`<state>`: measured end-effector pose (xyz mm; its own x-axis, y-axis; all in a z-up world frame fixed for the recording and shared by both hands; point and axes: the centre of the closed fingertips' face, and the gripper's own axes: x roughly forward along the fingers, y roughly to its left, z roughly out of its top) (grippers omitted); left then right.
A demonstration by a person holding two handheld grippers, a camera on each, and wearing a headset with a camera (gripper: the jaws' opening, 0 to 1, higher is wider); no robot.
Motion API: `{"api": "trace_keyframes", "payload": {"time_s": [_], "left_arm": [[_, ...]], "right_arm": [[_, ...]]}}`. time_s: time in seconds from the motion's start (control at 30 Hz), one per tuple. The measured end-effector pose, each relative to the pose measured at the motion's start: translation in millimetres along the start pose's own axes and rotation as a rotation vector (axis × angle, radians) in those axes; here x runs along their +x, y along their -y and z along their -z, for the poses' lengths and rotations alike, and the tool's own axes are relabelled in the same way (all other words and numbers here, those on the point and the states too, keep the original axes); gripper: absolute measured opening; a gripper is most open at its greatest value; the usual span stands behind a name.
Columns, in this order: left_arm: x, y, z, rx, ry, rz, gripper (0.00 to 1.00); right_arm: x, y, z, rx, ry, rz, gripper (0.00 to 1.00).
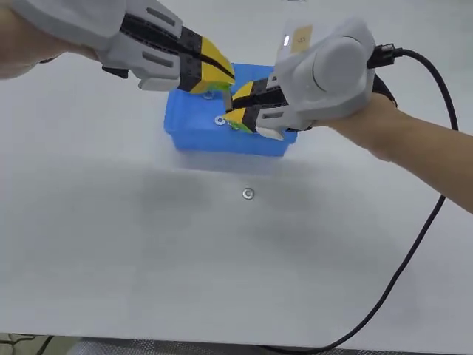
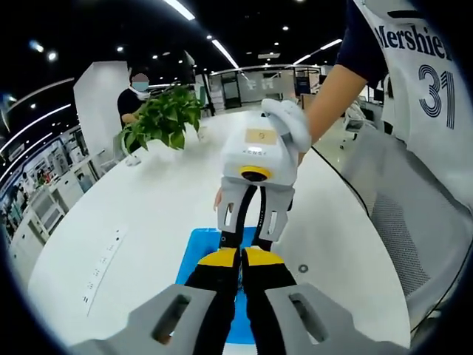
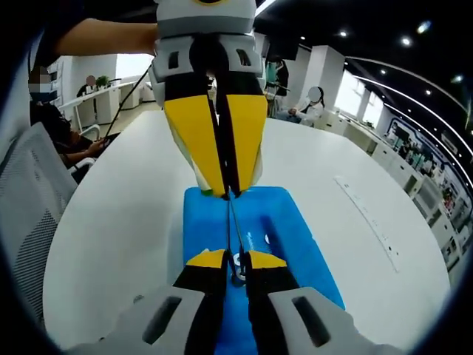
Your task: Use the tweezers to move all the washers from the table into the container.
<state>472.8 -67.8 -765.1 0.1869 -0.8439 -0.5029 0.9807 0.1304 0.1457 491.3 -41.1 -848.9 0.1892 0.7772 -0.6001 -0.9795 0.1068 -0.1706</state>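
Left gripper: the left gripper (image 1: pixel 224 74), white-bodied with black and yellow jaws, reaches in from the upper left of the head view over the far edge of the container; its jaws are pressed together with only a dark line between them; in the right gripper view their tip meets the far end of the tweezers; I cannot tell whether they pinch it
Right gripper: the right gripper (image 1: pixel 236 105), of the same white, black and yellow build, comes in from the right and faces the left gripper nose to nose above the container; its jaws are clamped on the tweezers
Tweezers: the thin metal tweezers (image 3: pixel 230 222) rise from between the right gripper's yellow tips and run straight ahead to the tip of the left gripper, above the container floor
Container: the blue rectangular plastic container (image 1: pixel 222 140) stands on the table, directly under both grippers
Washers: one small silver ring-shaped washer (image 1: pixel 220 120) lies inside the container near its front wall; a second washer (image 1: pixel 248 194) lies on the table, near the container's front side and apart from it
Table: the white smooth table (image 1: pixel 148 259) carries the container and the loose washer
Cable: a black cable (image 1: pixel 414 244) leaves the right gripper's rear and curves down across the table to its near edge
Background: a green leafy potted plant (image 2: pixel 162 122) stands on the far part of the table in the left gripper view
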Motion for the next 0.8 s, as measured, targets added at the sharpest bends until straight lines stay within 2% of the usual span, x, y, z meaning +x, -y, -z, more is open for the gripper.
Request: {"api": "trace_keyframes", "payload": {"time_s": [0.43, 0.63, 0.8], "left_arm": [[-3.0, 4.3, -5.6, 0.032, -0.005, 0.005, 0.05], [-10.4, 7.8, -14.8, 0.048, 0.000, -0.004, 0.05], [-18.8, 12.4, -28.7, 0.069, 0.010, -0.014, 0.05]], "right_arm": [[-5.3, -1.6, -4.0, 0.007, 0.003, 0.016, 0.12], [-13.0, -3.4, -12.4, -0.011, 0.015, 0.023, 0.12], [-24.5, -6.3, -25.5, -0.027, 0.037, 0.041, 0.12]]}}
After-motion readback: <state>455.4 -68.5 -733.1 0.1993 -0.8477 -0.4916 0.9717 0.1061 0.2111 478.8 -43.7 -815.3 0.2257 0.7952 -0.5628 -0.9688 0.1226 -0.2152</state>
